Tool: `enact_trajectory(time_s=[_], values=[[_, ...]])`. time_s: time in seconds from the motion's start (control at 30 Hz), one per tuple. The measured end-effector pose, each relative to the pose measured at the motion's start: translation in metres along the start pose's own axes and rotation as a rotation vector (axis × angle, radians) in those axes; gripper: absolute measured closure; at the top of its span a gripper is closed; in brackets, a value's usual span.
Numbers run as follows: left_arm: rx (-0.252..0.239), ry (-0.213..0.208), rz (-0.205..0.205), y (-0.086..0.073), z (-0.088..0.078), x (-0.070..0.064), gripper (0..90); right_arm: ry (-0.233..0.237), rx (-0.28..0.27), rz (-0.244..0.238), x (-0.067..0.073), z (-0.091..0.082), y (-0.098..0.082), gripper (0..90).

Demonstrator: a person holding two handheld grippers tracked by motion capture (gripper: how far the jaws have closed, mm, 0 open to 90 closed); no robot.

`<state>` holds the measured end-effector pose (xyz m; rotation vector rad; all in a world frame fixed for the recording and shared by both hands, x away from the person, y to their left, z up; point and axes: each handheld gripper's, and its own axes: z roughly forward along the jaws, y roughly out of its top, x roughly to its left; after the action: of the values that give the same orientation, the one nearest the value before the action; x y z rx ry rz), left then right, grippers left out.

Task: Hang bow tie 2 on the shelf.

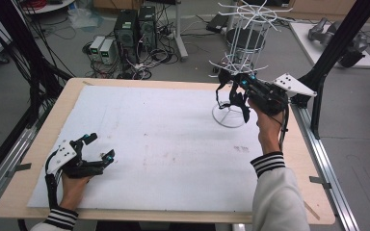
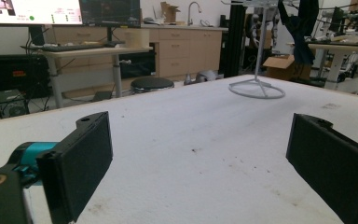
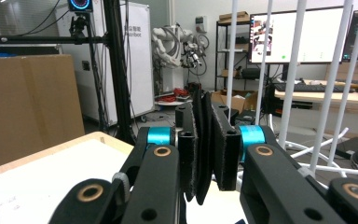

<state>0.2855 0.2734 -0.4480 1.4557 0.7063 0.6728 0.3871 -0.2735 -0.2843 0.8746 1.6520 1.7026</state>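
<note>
A white wire rack (image 1: 244, 36) with hook arms stands on a ring base at the table's far right; its base (image 2: 256, 88) shows in the left gripper view and its bars (image 3: 291, 70) rise just right of the jaws in the right gripper view. My right gripper (image 1: 227, 81) is raised beside the rack's lower hooks, shut on a dark limp piece of cloth (image 1: 238, 102) that dangles over the base. That cloth (image 3: 204, 140) is pinched between the pads of the right gripper (image 3: 206, 144). At the near left my left gripper (image 1: 100, 147) rests low over the white mat, open, with nothing between the jaws of the left gripper (image 2: 200, 158).
A white mat (image 1: 164, 144) covers most of the wooden table (image 1: 14, 192). A black frame post (image 1: 337, 43) rises just right of the rack. Computer towers (image 1: 135, 29) and cables lie on the floor beyond the far edge.
</note>
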Motion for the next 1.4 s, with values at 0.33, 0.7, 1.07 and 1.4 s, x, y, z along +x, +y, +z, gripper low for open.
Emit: enact_trajectory(time_s=[0.33,0.7,1.07,1.4], values=[[-0.023,0.013,-0.004,-0.002,0.000,0.002,7.5,-0.034,0.013,-0.012,-0.007,0.003,-0.001,82.0],[-0.050,0.015,-0.004,-0.005,-0.001,0.002,7.5,-0.051,0.019,-0.006,-0.012,0.009,-0.005,81.4],[-0.037,0.017,0.000,-0.006,-0.001,0.002,7.5,-0.087,0.045,-0.013,-0.015,0.009,-0.006,70.3],[-0.035,0.011,0.000,-0.006,-0.001,0.001,7.5,-0.112,0.074,-0.015,-0.007,0.005,-0.001,17.3]])
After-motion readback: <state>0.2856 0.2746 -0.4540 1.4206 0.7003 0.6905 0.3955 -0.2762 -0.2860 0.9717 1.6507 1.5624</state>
